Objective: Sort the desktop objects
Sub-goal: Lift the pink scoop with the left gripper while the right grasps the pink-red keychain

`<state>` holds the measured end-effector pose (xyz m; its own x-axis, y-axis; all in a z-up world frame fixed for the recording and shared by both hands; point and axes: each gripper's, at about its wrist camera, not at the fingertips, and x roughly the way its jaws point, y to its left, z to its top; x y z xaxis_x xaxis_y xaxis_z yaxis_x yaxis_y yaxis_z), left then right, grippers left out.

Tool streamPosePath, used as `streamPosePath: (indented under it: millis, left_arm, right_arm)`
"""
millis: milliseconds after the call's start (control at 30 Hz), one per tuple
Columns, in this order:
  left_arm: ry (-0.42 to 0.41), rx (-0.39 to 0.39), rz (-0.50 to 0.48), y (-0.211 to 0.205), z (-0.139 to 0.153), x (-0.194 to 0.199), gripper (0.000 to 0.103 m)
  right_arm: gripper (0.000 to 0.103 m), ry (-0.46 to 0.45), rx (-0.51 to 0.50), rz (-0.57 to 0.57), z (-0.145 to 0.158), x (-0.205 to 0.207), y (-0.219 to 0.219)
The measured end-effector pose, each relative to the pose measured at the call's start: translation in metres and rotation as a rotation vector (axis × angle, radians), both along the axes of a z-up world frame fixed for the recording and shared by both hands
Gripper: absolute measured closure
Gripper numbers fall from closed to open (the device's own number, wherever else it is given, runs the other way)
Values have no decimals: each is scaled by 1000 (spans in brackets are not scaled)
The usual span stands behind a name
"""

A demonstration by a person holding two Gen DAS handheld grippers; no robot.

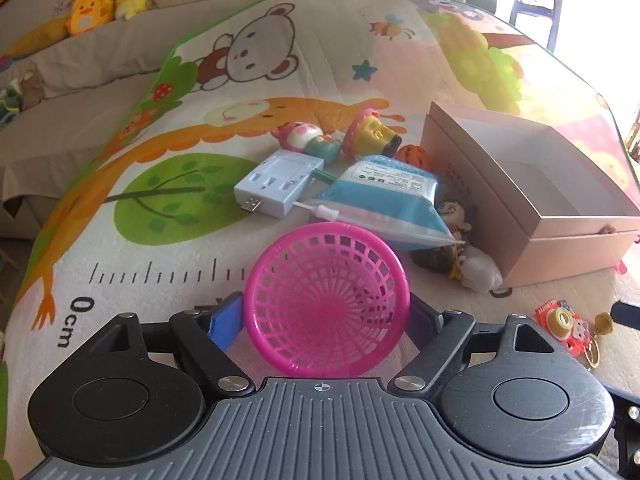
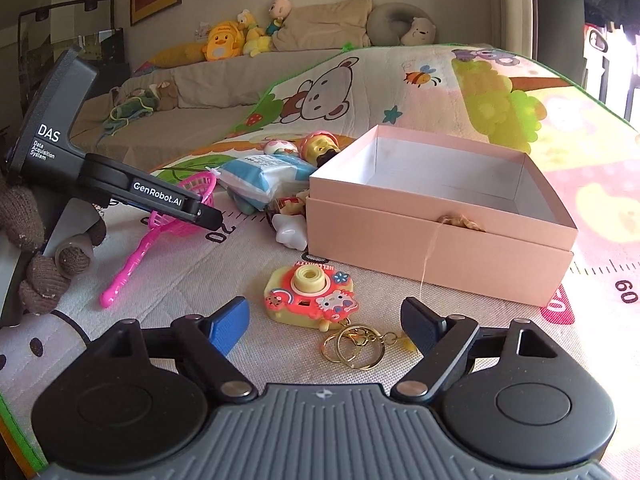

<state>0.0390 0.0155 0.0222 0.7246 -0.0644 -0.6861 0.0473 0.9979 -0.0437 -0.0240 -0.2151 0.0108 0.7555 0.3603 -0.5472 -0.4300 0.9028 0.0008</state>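
Observation:
My left gripper is shut on a pink plastic scoop basket; in the right wrist view the basket is tilted up with its handle tip on the mat. My right gripper is open, fingers either side of a toy camera keychain lying on the mat. An open, empty pink box stands just beyond it. A pile of small things lies left of the box: a white charger, a blue-white packet, and doll figures.
A cartoon play mat covers the surface. A beige sofa with plush toys runs along the back. The keychain's gold rings lie by my right finger. A white star toy rests against the box.

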Motion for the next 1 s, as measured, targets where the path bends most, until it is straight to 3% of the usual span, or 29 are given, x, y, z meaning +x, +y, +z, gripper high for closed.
streamPosePath:
  millis: [167, 333, 467, 533, 600, 767, 867, 933, 1000]
  left_arm:
    - [8, -16, -59, -1, 2, -37, 16]
    - [2, -16, -83, -3, 0, -55, 16]
    - [-8, 4, -81, -3, 0, -62, 16]
    - [-4, -3, -83, -1, -1, -64, 16]
    - [-5, -6, -87, -2, -1, -63, 16]
    - [-16, -24, -122, -9, -1, -64, 16]
    - [-16, -17, -127, -12, -2, -64, 16]
    - [-13, -16, -124, -12, -2, -65, 16]
    - [-13, -11, -121, -12, -3, -66, 16]
  right_arm:
    - [20, -5, -26, 48, 9, -8, 12]
    - [19, 15, -49, 29, 13, 9, 25]
    - [18, -74, -127, 31, 26, 6, 24]
    - [11, -80, -133, 1, 39, 2, 4]
    - [3, -63, -157, -92, 50, 1, -25]
    - [3, -102, -330, -440, 57, -2, -89]
    - [3, -114, -225, -451, 71, -12, -105]
    - [4, -107, -116, -349, 79, -16, -95]
    - [12, -88, -50, -226, 82, -14, -74]
